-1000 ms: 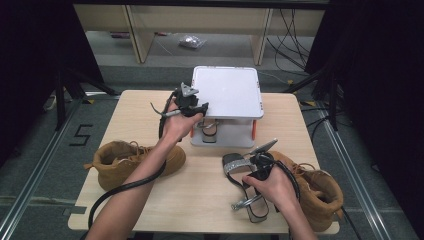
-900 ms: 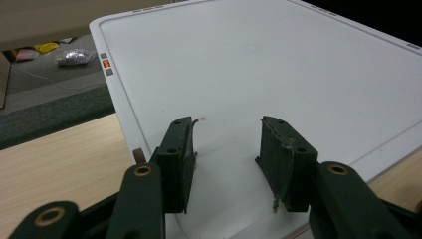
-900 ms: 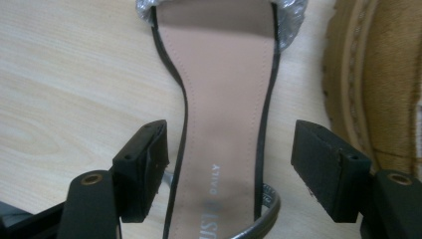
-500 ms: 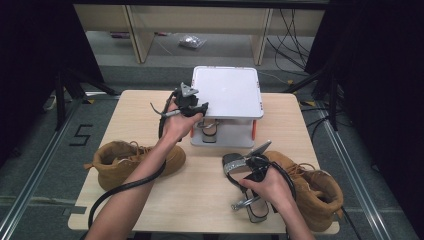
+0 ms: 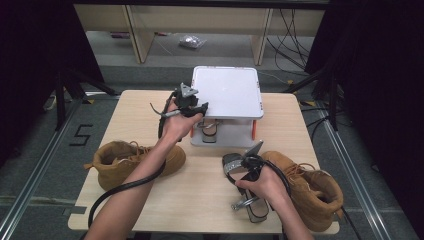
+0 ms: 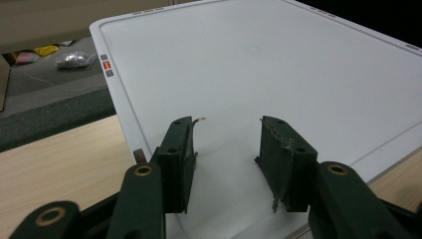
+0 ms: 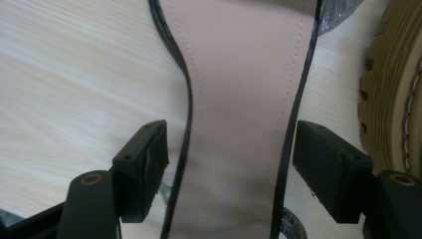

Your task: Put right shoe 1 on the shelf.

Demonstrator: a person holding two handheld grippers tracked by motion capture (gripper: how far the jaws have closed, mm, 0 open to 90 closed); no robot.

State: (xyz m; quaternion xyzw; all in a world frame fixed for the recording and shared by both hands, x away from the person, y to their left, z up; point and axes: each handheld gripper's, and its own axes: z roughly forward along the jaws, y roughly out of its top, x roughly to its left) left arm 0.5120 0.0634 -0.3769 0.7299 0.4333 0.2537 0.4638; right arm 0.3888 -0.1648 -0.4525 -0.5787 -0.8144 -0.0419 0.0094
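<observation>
between the right claw's (image 7: 229,169) wide-apart jaws, untouched, a black sandal (image 7: 239,99)

Both forearms are bare; no sleeves are seen. Each gripper is fitted with two black fingers (image 6: 286,162), ribbed on the inner pads and pivoted on brass-coloured rivets. A grey three-cornered plate tops the left gripper (image 5: 192,107); a black cable is trailed from it.

Sandal (image 7: 239,99) insole smooth, matt, probably leather; table (image 5: 150,110) pale wood grain; boot (image 5: 310,192) tan suede, rough.
</observation>
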